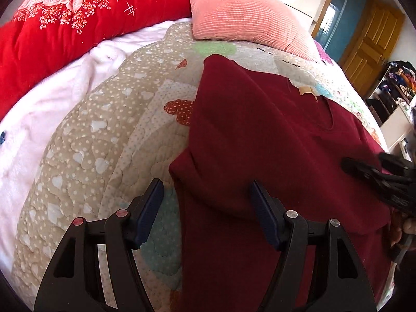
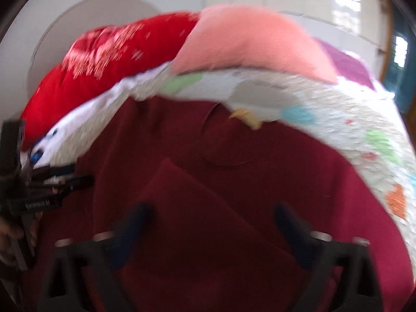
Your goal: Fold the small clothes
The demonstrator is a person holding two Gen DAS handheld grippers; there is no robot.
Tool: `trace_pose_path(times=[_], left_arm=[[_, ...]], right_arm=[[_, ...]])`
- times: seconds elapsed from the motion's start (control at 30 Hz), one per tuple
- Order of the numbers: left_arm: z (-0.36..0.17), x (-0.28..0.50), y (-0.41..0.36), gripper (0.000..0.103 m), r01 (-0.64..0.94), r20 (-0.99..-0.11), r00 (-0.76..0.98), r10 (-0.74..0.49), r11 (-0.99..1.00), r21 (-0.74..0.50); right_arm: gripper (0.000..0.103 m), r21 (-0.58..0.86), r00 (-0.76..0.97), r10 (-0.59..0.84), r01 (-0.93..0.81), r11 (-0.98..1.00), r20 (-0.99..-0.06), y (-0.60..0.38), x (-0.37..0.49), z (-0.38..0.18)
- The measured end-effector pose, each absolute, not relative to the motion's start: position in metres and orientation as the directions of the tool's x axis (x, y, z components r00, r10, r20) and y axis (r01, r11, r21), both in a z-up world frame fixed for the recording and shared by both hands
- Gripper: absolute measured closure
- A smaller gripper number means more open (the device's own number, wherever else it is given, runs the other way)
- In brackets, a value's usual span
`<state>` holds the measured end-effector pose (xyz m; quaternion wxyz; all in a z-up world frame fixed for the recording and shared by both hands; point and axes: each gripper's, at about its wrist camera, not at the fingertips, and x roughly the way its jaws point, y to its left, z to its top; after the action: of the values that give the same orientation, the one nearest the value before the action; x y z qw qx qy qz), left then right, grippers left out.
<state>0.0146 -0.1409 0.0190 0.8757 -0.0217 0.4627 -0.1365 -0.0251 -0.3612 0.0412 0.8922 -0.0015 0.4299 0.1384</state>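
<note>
At the far left, a red floral quilt is bunched along the far edge of the bed, with a white fleece blanket lying just nearer than it. A beige patchwork bedspread with heart prints covers the middle of the bed.

The left gripper hangs low over this bedspread with its jaws spread wide. Its left finger stands over bare bedspread. Its right finger stands over the dark red shirt. The shirt's left folded edge runs between the two fingers, and nothing is clamped. Whether the fingers touch the cloth cannot be told.

The shirt lies flat on the bedspread, right of centre. One side is folded inward over the body, and the neckline points to the far right. A pink pillow rests on the far side of the bed beyond it.

The right gripper is blurred in its own view. Its jaws stand wide apart above the folded part of the shirt, holding nothing. At the far right, a wooden door and cluttered shelves stand past the bed.
</note>
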Motion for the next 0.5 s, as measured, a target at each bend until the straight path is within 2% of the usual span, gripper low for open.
trace_pose_path(times=[0.03,0.13,0.23,0.4,0.5], left_arm=[[0.019,0.014,-0.141,0.034,0.219,-0.804,0.536,-0.259,0.962,-0.164],[0.018,0.013,-0.137,0.034,0.214,-0.795,0.544,-0.268,0.961,-0.177],[0.017,0.013,-0.137,0.031,0.204,-0.789,0.553,-0.268,0.962,-0.184],[0.021,0.012,-0.139,0.030,0.211,-0.801,0.547,-0.244,0.966,-0.150],[0.034,0.008,-0.134,0.030,0.199,-0.782,0.582,-0.221,0.972,-0.127]], right_arm=[[0.083,0.125,0.563,0.260,-0.267,0.955,-0.784,-0.357,-0.022,0.036],[0.093,0.095,0.610,0.250,-0.275,0.957,-0.752,-0.353,-0.034,0.043],[0.093,0.064,0.676,0.196,-0.216,0.974,-0.710,-0.359,-0.048,0.057],[0.092,0.006,0.658,0.080,-0.113,0.994,-0.749,-0.363,-0.037,0.035],[0.073,0.018,0.663,0.066,-0.079,0.997,-0.745,-0.373,-0.047,0.041]])
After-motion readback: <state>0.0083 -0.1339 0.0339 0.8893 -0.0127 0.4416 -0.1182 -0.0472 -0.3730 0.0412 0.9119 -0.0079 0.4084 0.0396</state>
